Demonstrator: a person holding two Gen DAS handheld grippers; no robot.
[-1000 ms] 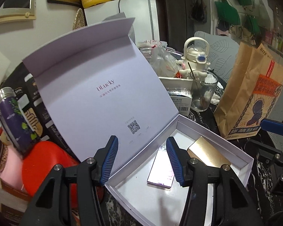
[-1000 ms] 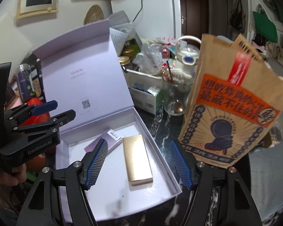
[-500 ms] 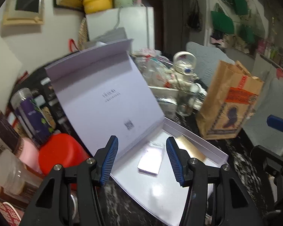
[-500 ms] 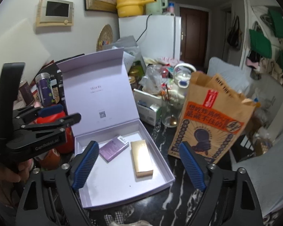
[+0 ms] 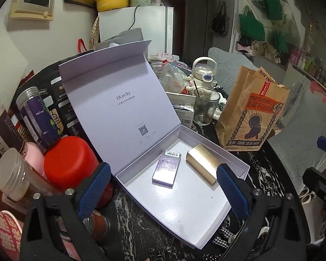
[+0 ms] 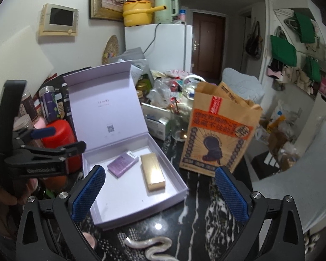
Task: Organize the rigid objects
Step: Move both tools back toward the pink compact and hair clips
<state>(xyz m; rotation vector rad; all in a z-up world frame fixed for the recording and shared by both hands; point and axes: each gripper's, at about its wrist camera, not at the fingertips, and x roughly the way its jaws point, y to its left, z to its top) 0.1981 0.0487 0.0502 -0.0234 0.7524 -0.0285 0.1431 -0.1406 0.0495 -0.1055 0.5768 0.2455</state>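
Note:
An open white gift box [image 5: 184,204] [image 6: 128,204] sits on the dark marbled table with its lid propped upright behind it. Inside lie a small purple box [image 5: 166,168] [image 6: 122,164] and a gold box [image 5: 203,163] [image 6: 152,171], side by side and apart. My left gripper [image 5: 164,192] is open and empty, hovering over the box's near edge. My right gripper [image 6: 159,193] is open and empty, above the box's front right. The left gripper also shows at the left of the right wrist view [image 6: 43,152].
A brown paper bag [image 5: 252,117] [image 6: 219,130] stands right of the box. A red canister [image 5: 69,161], jars and a purple bottle [image 5: 38,117] crowd the left. A glass cup [image 5: 205,108] and kettle stand behind. A pearl strand [image 6: 150,246] lies on the table front.
Both grippers have pulled back and up from the box, and their jaws have opened wider. The purple and gold boxes stay in the box.

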